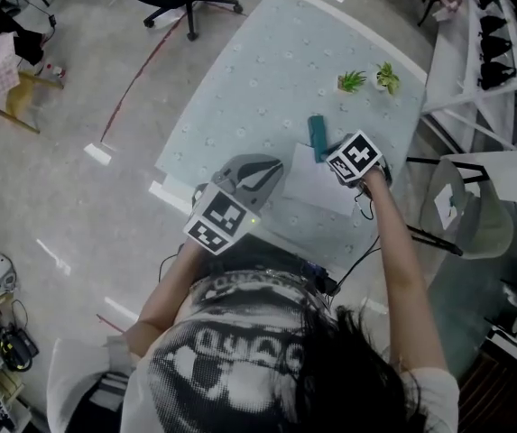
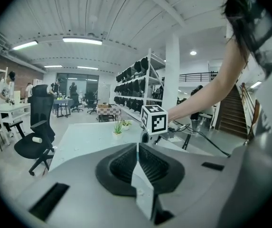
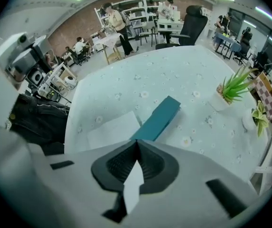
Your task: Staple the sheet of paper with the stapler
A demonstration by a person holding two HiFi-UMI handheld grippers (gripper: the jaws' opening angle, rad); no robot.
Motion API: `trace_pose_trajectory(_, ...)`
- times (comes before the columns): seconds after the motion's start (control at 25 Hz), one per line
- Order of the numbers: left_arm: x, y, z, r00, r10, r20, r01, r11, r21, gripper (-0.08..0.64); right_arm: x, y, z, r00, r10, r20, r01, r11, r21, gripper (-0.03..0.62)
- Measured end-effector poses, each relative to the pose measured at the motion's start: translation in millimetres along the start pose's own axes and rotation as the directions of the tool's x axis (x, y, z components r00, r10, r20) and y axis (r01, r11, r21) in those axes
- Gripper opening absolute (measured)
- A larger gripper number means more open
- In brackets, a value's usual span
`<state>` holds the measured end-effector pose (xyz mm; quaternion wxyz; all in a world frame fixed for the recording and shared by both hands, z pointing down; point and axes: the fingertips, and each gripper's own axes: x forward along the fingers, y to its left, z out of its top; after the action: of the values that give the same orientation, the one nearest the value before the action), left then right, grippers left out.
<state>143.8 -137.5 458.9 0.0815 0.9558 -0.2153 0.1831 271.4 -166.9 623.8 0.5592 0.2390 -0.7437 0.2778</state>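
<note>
Tabletop [image 1: 267,88] lies open beyond the stapler [image 1: 317,138] at far edge of sheet [image 1: 312,186].

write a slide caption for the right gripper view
Right tool, jaws shut, pointing down at a teal stapler beside a sheet of paper on a flower-patterned table.

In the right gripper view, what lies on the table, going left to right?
sheet of paper → stapler → spiky plant → leafy plant
</note>
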Motion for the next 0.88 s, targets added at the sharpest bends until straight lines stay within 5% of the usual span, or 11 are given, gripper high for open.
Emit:
trace_pose_trajectory(0.16, -3.6, -2.6, 5.8, 1.000, 0.018, -0.001, -0.018, 1.000, 0.016, 0.009, -1.7, 0.3, -1.5, 0.997, 0.036, 0.067, -0.038, 0.999, 0.026, 0.000)
trace_pose_trajectory(0.32, -12.5, -4.2, 3.5, 0.999, 0.044, -0.006, -0.044, 0.999, 0.004, 0.011, -16.0, -3.1, 1.2, 0.965, 0.035, 0.259, -0.078, 0.985, 0.157, -0.004)
trace_pose_trajectory(0.56, -29.2, -0.2, -14.4, 0.996, 0.075, -0.052, -0.076, 0.997, -0.005, 0.009, -32.0, -3.3, 6.1, 0.905, -0.080, 0.418, -0.025, 0.970, 0.241, -0.009)
trace_pose_trajectory(0.88, -51.0, 2.9, -7.9, 0.995, 0.090, -0.039, -0.089, 0.996, 0.022, 0.009, -44.9, 14.0, 2.6, 0.843, -0.237, 0.483, 0.057, 0.932, 0.357, -0.006)
